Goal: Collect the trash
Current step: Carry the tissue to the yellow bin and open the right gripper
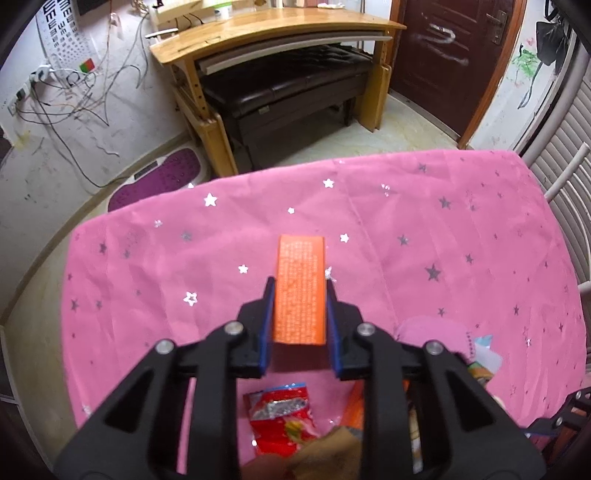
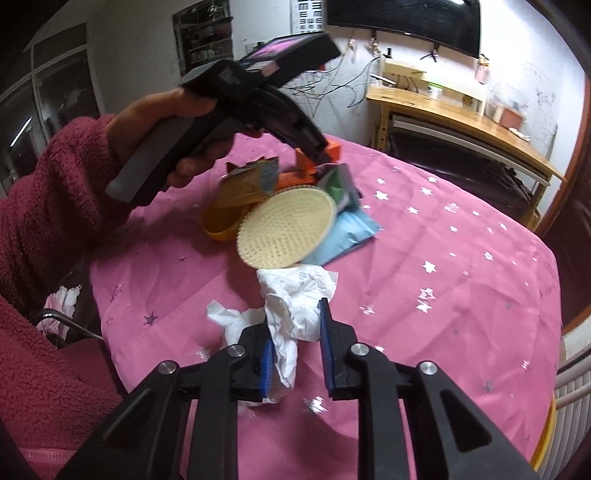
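Note:
My left gripper [image 1: 300,286] is shut on an orange box [image 1: 301,284] and holds it above the pink starred tablecloth [image 1: 443,240]. In the right wrist view the left gripper [image 2: 317,153] hangs over a pile of trash with the orange box [image 2: 332,149] in it. My right gripper [image 2: 295,317] stands around a crumpled white tissue [image 2: 295,299] lying on the cloth; its jaws are apart, and I cannot tell if they press the tissue.
A cream woven basket [image 2: 286,227] leans on a yellow bowl [image 2: 218,223], with a blue packet [image 2: 347,234] and wrappers beside it. A red snack wrapper [image 1: 284,413] lies below the left gripper. A wooden desk [image 1: 273,29] stands beyond the table.

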